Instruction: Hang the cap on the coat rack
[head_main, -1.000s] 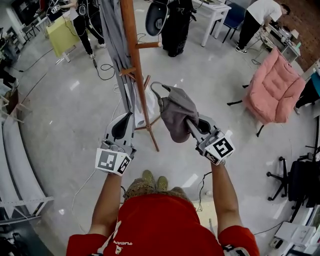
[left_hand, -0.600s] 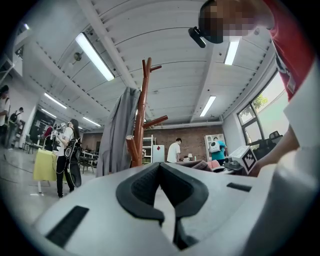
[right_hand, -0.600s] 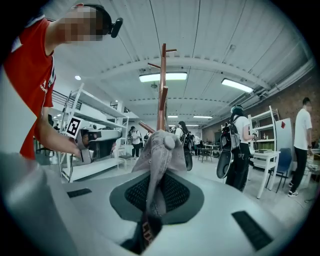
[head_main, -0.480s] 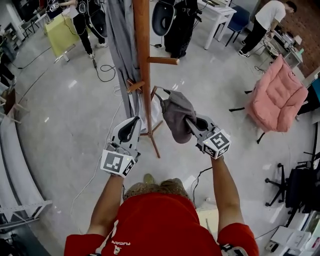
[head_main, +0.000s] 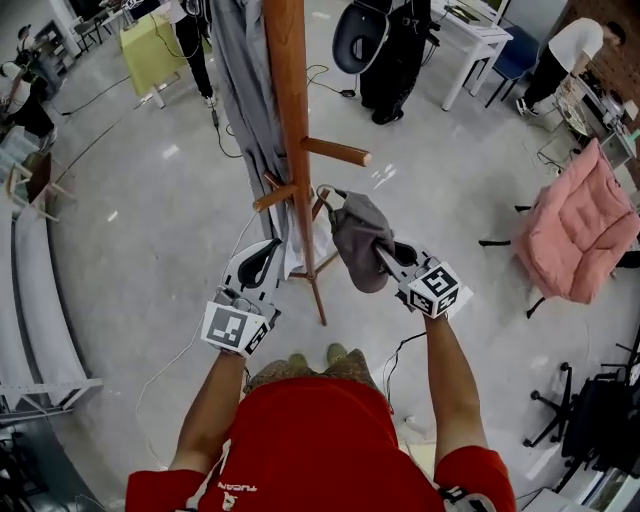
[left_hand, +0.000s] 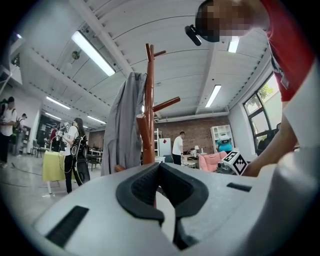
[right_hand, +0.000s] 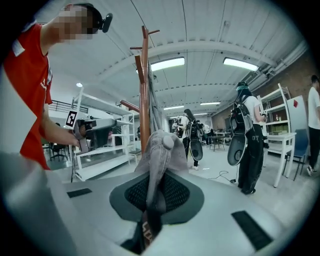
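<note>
The wooden coat rack (head_main: 290, 100) stands straight ahead, one peg (head_main: 335, 152) pointing right and a lower peg (head_main: 275, 195) pointing left. A grey garment (head_main: 245, 90) hangs on its left side. My right gripper (head_main: 385, 262) is shut on the grey cap (head_main: 360, 235), which droops just right of the pole, below the right peg. In the right gripper view the cap (right_hand: 159, 150) is pinched between the pads, with the rack (right_hand: 144, 100) behind it. My left gripper (head_main: 258, 262) is shut and holds nothing, just left of the pole; its view shows the rack (left_hand: 149, 100) and garment (left_hand: 122, 125) ahead.
A pink padded chair (head_main: 585, 235) stands at the right and a white table (head_main: 470, 40) at the back right. A person with black gear (head_main: 395, 50) stands behind the rack. A yellow-green table (head_main: 155, 40) sits at the back left, and cables lie on the glossy floor.
The person has stepped closer to the rack, which now looms larger. Both grippers came nearer to the pole, and the cap now hangs just under the right peg.
</note>
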